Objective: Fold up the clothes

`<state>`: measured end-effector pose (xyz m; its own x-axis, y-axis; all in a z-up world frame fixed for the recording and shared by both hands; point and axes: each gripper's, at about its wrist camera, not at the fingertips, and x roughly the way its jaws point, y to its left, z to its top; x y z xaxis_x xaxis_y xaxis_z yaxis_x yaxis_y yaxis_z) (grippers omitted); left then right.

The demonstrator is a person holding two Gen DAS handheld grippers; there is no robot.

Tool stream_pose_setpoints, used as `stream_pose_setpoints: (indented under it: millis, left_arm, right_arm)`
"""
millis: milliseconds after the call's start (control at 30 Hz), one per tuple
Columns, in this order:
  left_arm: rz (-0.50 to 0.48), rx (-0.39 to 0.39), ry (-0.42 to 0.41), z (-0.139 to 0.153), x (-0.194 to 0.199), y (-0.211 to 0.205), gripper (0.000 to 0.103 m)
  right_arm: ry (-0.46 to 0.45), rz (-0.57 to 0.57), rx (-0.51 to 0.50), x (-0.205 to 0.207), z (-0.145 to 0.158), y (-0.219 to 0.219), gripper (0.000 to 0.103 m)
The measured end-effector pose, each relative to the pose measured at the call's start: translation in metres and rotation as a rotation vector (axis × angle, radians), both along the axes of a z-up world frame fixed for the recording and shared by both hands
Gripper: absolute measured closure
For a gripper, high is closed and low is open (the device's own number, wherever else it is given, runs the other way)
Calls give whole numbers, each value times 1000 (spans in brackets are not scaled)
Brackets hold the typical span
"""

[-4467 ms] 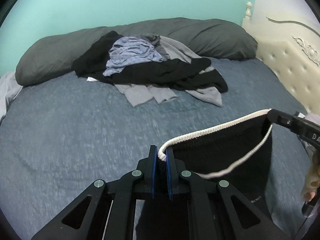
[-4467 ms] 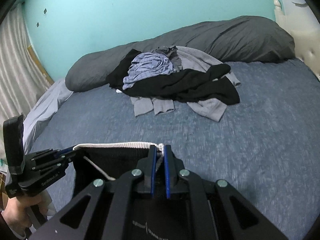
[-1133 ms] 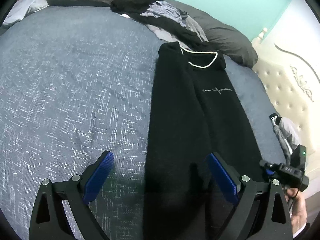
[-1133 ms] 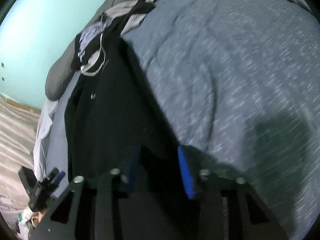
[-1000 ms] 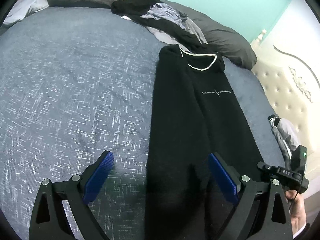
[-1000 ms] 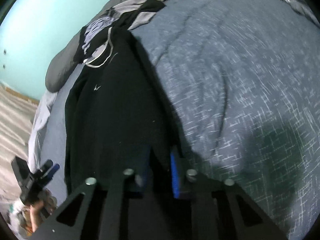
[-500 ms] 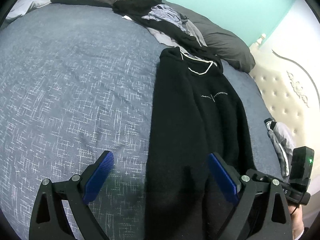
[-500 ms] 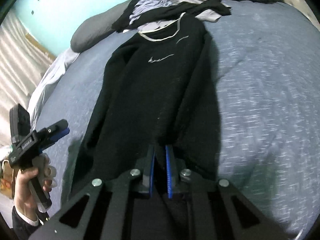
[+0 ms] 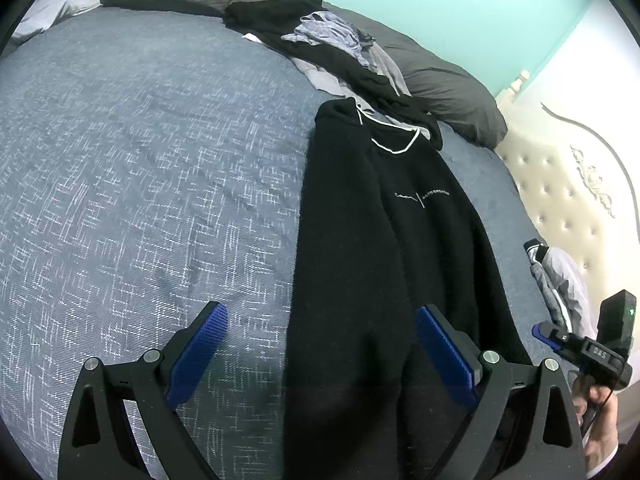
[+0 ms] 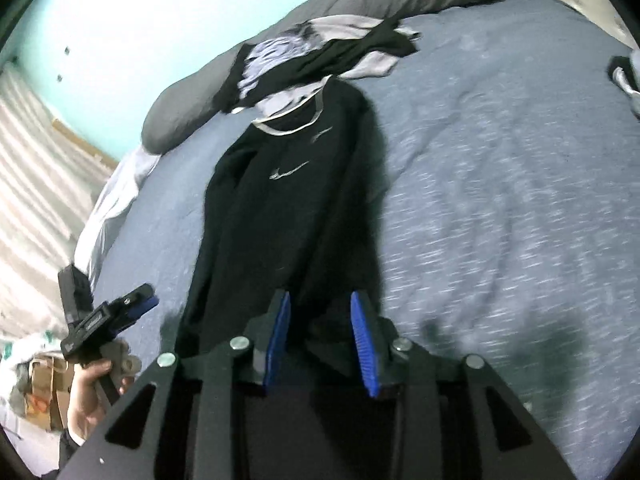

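A black sweatshirt with a white-trimmed neck lies flat and lengthwise on the blue bedspread, neck toward the pillow. My left gripper is wide open above its lower left part and holds nothing. In the right wrist view the sweatshirt runs from the clothes pile down to my right gripper, which is open with its blue pads on either side of the lower hem cloth. The right gripper also shows at the right edge of the left wrist view.
A pile of black, grey and lilac clothes lies by the long dark grey pillow. A cream tufted headboard is at the right, with a grey striped garment near it. The teal wall is behind.
My right gripper was shut on the sweatshirt's hem and has opened. The sweatshirt, earlier held up by the neck, now lies on the bed. My left gripper has stayed open.
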<state>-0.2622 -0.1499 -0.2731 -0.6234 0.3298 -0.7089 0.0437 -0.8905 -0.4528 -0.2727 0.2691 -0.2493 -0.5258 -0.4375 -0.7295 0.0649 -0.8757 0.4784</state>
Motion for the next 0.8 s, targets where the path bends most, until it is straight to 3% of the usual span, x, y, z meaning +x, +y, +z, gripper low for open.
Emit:
stream_pose_setpoints:
  millis: [200,600,800]
  left_arm:
    - [-2,0,5,2,-1,2,6]
    - [-2,2,6,3,-1,0,6]
    - [-1,4,6,3,-2,0,6]
  right_arm:
    - [-78,104,141,-5,-12,0,70]
    - [-117,397,246,4,-30,-33,70]
    - [-111,463,283,10,-34,-41,95]
